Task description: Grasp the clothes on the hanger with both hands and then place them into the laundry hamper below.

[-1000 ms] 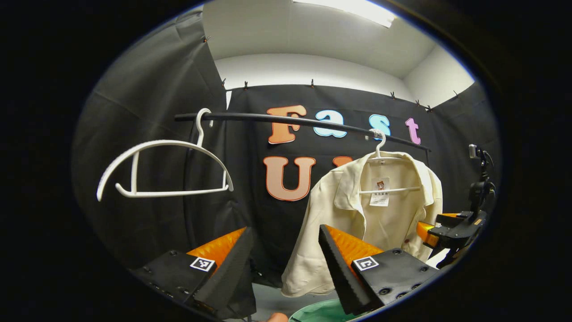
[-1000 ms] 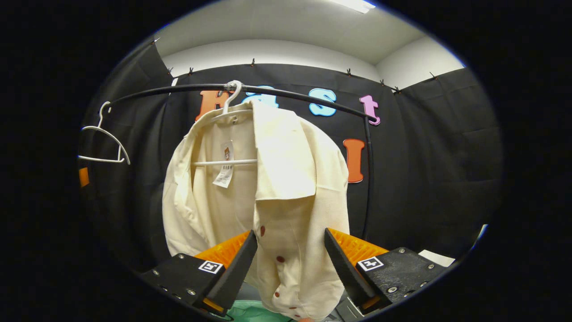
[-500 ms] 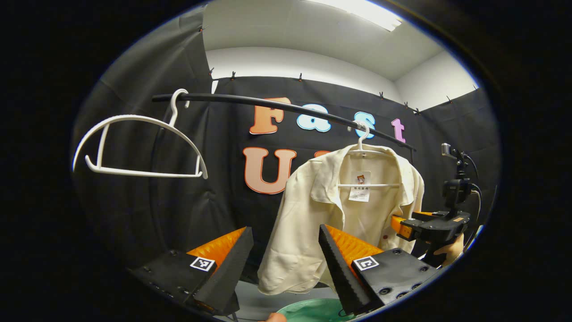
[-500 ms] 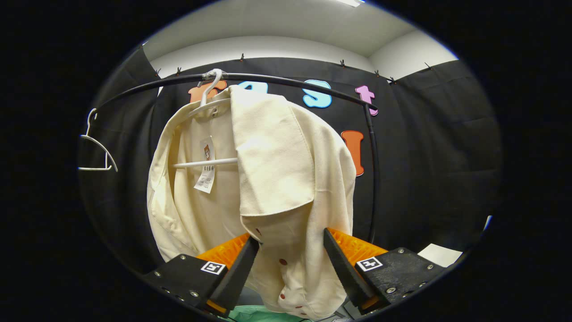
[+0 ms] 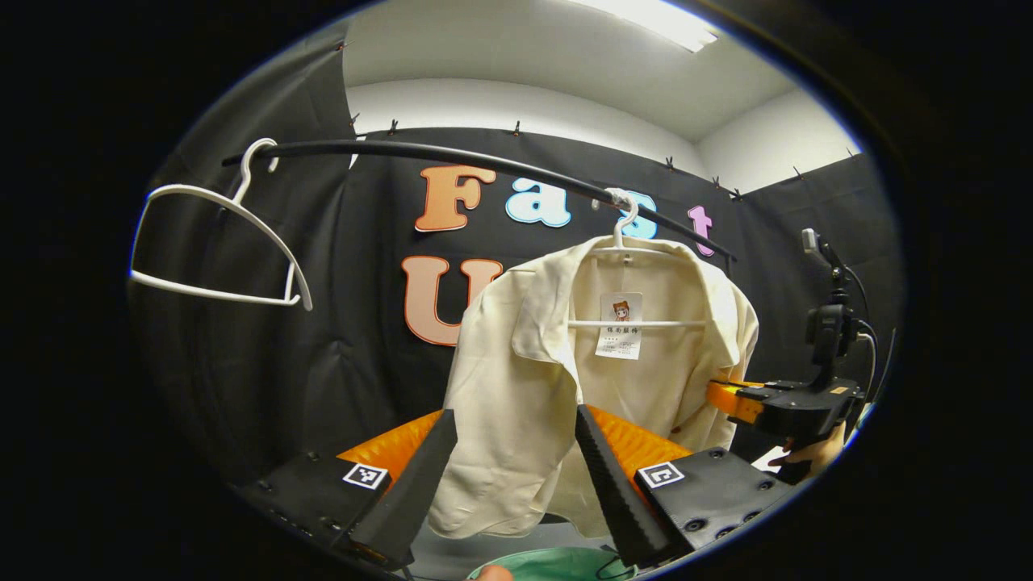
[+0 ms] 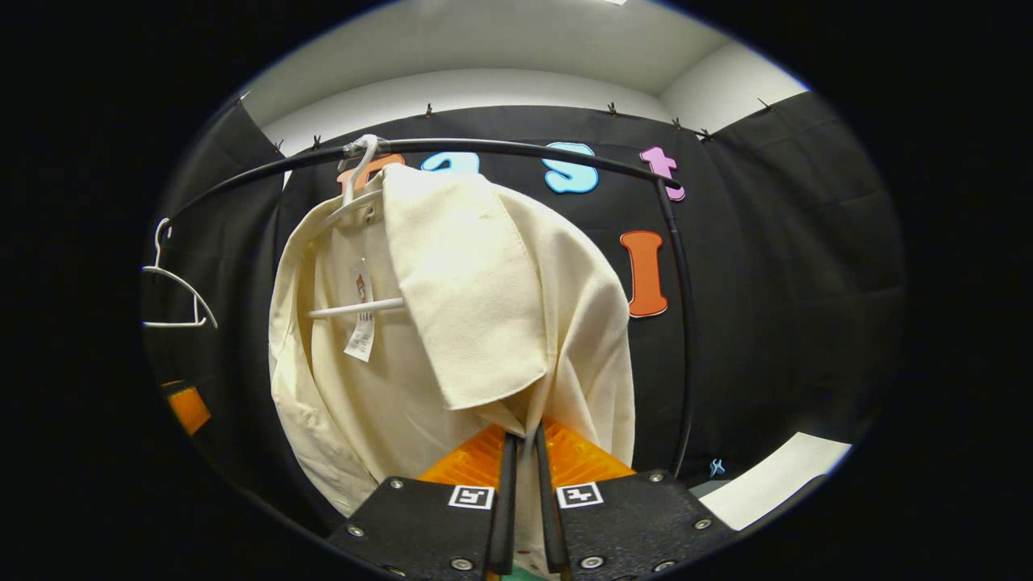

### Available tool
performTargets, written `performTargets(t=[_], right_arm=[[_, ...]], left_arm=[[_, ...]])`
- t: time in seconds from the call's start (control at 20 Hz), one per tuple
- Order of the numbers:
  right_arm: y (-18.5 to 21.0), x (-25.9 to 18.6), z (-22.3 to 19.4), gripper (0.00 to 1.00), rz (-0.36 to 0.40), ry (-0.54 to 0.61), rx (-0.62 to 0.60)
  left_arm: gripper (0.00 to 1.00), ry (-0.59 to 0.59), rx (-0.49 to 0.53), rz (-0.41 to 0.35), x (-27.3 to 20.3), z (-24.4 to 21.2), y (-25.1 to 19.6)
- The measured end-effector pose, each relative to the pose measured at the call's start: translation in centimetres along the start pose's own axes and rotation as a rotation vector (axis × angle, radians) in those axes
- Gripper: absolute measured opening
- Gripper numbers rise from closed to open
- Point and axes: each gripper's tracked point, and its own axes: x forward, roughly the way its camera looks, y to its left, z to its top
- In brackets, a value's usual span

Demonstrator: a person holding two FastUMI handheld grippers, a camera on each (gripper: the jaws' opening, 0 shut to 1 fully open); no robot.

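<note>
A cream shirt (image 5: 516,379) hangs open-fronted on a white hanger (image 5: 625,242) hooked over a black rail (image 5: 452,157) that curves across the upper part of the left gripper view; the shirt sits right of centre there, its paper tag (image 5: 620,326) dangling from the hanger's crossbar. A second, bare white hanger (image 5: 218,250) hangs from the same rail at the upper left, well apart from the shirt. At the bottom of that view the left gripper (image 5: 510,476) is spread wide, its two fingers framing the shirt's lower hem without touching it as far as one can see, and a sliver of the green laundry hamper (image 5: 557,565) shows at the very bottom edge, below the shirt. At the right edge, the right gripper (image 5: 730,399) reaches in level against the shirt's far side, with a hand (image 5: 811,456) beneath it. In the right gripper view the shirt fills the centre-left, one front panel folded over, and the right gripper's two fingers are pressed nearly together at bottom centre, pinching a fold of the cream cloth between them. The bare hanger appears small at the left edge there.
</note>
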Motion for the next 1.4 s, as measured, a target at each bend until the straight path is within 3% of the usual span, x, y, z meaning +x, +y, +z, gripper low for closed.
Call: performTargets(t=[0.3,0.55,0.85,1.1,1.15,1.2,1.4], right_arm=[[0.5,-1.5,0.4,0.02,0.053,-0.025,-0.101],[0.1,-2.7,0.4,0.01,0.094,-0.012,-0.055],[-1.9,-3.9,0.7,0.01,0.112,-0.029,-0.057],[-3.0,-5.3,1.9,0.01,0.105,-0.054,-0.061],[-3.2,-5.5,2.1,0.02,0.102,-0.057,-0.059],[-3.4,-5.7,2.4,0.01,0.102,-0.060,-0.055],[-4.1,-6.7,3.8,0.02,0.098,-0.079,-0.041]], left_arm=[[0.97,0.051,-0.032,-0.084,4.3,-2.4,-4.1],[0.97,0.125,-0.031,-0.091,9.3,-5.1,-5.5],[1.00,0.147,-0.084,0.069,13.3,-7.1,-1.1],[0.93,0.154,-0.063,0.085,13.8,-7.4,-0.4],[0.78,0.157,-0.045,0.076,13.9,-7.4,-0.5],[0.74,0.158,-0.030,0.064,14.0,-7.4,-0.8],[0.25,0.167,0.035,0.075,13.7,-6.9,-0.6]])
